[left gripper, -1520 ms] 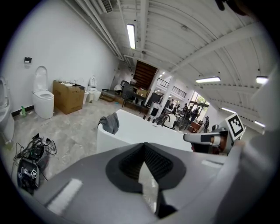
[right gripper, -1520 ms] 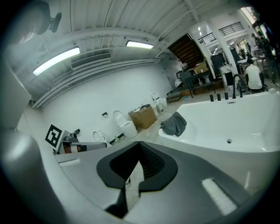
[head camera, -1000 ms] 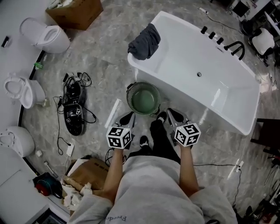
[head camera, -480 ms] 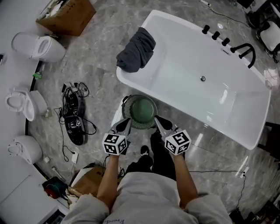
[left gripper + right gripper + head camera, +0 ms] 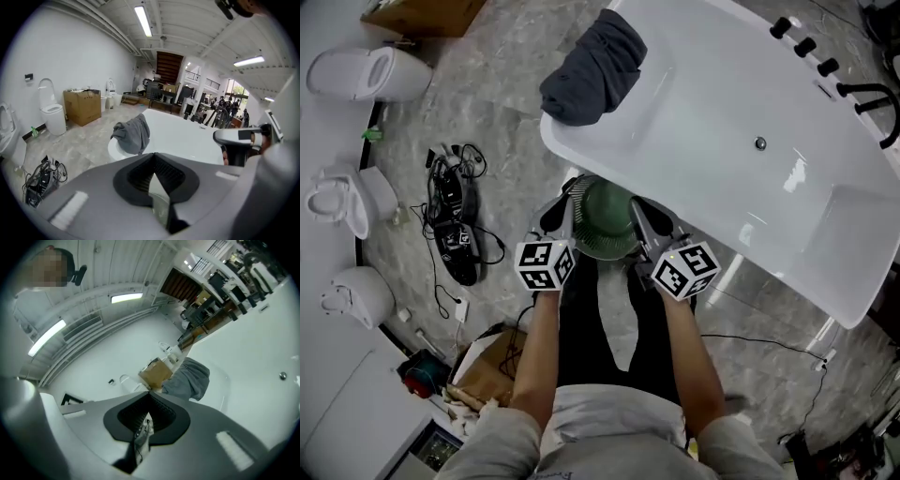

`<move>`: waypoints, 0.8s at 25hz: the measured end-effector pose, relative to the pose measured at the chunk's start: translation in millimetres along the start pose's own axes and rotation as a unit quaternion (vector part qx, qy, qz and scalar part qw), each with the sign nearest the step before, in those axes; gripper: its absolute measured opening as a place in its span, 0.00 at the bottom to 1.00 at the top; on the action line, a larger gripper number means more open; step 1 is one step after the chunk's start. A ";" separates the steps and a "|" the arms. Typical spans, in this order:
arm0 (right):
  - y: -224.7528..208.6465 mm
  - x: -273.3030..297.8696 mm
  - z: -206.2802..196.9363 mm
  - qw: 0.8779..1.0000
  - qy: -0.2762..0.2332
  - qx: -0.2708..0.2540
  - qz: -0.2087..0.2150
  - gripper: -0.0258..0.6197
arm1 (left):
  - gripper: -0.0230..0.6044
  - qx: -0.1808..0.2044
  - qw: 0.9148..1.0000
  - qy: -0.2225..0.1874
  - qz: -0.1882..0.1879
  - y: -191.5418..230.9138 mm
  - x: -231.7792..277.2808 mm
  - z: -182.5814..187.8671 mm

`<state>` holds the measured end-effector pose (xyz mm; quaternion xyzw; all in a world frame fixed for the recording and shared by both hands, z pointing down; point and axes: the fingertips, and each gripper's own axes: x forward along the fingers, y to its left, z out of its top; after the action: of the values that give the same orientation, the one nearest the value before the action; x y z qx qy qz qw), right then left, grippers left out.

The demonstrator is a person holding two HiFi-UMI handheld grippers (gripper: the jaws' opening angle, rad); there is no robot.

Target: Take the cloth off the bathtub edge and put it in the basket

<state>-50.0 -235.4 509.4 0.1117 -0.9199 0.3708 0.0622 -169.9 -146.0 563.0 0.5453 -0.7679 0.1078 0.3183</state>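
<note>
A dark grey cloth (image 5: 591, 66) hangs over the near-left rim of the white bathtub (image 5: 741, 84). A round green basket (image 5: 605, 220) stands on the floor against the tub's side. Both grippers hover over the basket, short of the cloth. My left gripper (image 5: 557, 216) is above the basket's left rim, my right gripper (image 5: 639, 217) above its right rim. Each is shut with nothing in it. The left gripper view has the cloth (image 5: 133, 133) ahead beyond the shut left gripper (image 5: 153, 169). Past the shut right gripper (image 5: 147, 420), the right gripper view shows the cloth (image 5: 188, 379) too.
Toilets (image 5: 358, 73) (image 5: 342, 199) line the left wall. A black device with tangled cables (image 5: 455, 220) lies on the marble floor at the left. A cardboard box (image 5: 487, 367) sits at the lower left. Black taps (image 5: 874, 94) stand on the tub's far rim.
The person has stepped toward the tub. Both grippers moved forward from behind the basket to over it, and the cloth is nearer. Both stayed shut.
</note>
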 end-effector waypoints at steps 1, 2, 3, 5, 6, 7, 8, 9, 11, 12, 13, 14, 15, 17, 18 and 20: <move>0.7 9.8 -10.0 0.999 0.024 -0.029 0.005 0.04 | 0.13 0.012 1.000 -0.004 0.000 5.4 9.5 2.1; 1.3 18.5 -21.3 0.997 0.051 -0.061 0.010 0.04 | 0.13 0.028 1.000 -0.005 0.000 11.6 19.0 3.6; -0.1 25.8 -31.8 0.994 0.072 -0.086 0.011 0.04 | 0.13 0.044 0.999 -0.004 0.001 18.4 28.6 4.4; -12.4 36.2 -45.9 0.990 0.094 -0.103 0.002 0.04 | 0.13 0.067 0.998 0.001 -0.003 32.7 46.2 4.6; -23.0 40.7 -49.1 0.990 0.097 -0.101 -0.011 0.04 | 0.13 0.067 0.998 0.003 -0.007 40.2 53.2 4.4; -35.2 46.1 -49.1 0.990 0.097 -0.096 -0.027 0.04 | 0.13 0.062 0.998 0.004 -0.012 48.1 59.4 4.1; -47.5 53.4 -45.8 0.991 0.092 -0.091 -0.045 0.04 | 0.13 0.057 0.998 0.007 -0.018 56.4 65.1 4.1; -58.7 62.6 -39.4 0.991 0.082 -0.085 -0.063 0.04 | 0.13 0.056 0.998 0.012 -0.025 64.5 70.5 4.5; -76.6 85.2 -19.6 0.991 0.048 -0.075 -0.098 0.04 | 0.13 0.075 0.996 0.028 -0.046 78.9 81.5 6.7; -82.9 97.4 -7.6 0.991 0.026 -0.071 -0.113 0.04 | 0.13 0.088 0.994 0.034 -0.058 86.0 87.1 9.1; -87.8 109.9 4.7 0.990 0.000 -0.066 -0.126 0.04 | 0.13 0.097 0.992 0.037 -0.070 93.7 92.5 12.9; -91.9 123.0 16.5 0.988 -0.026 -0.060 -0.137 0.04 | 0.13 0.101 0.991 0.036 -0.081 102.2 98.0 18.6; -95.4 137.0 27.4 0.986 -0.052 -0.054 -0.147 0.04 | 0.13 0.101 0.990 0.033 -0.091 111.4 103.6 26.4; -99.1 168.5 44.1 0.983 -0.089 -0.048 -0.155 0.04 | 0.13 0.100 0.988 0.027 -0.111 130.6 115.3 45.3; -98.2 186.3 49.5 0.982 -0.097 -0.054 -0.152 0.04 | 0.13 0.102 0.987 0.027 -0.121 139.8 122.0 54.7; -93.1 224.2 54.0 0.982 -0.086 -0.095 -0.138 0.04 | 0.13 0.109 0.983 0.030 -0.141 154.4 138.5 71.2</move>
<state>-245.2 -373.8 577.2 0.2632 -0.9285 0.2582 0.0435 -364.3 -230.0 619.9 0.6763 -0.6570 0.1614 0.2914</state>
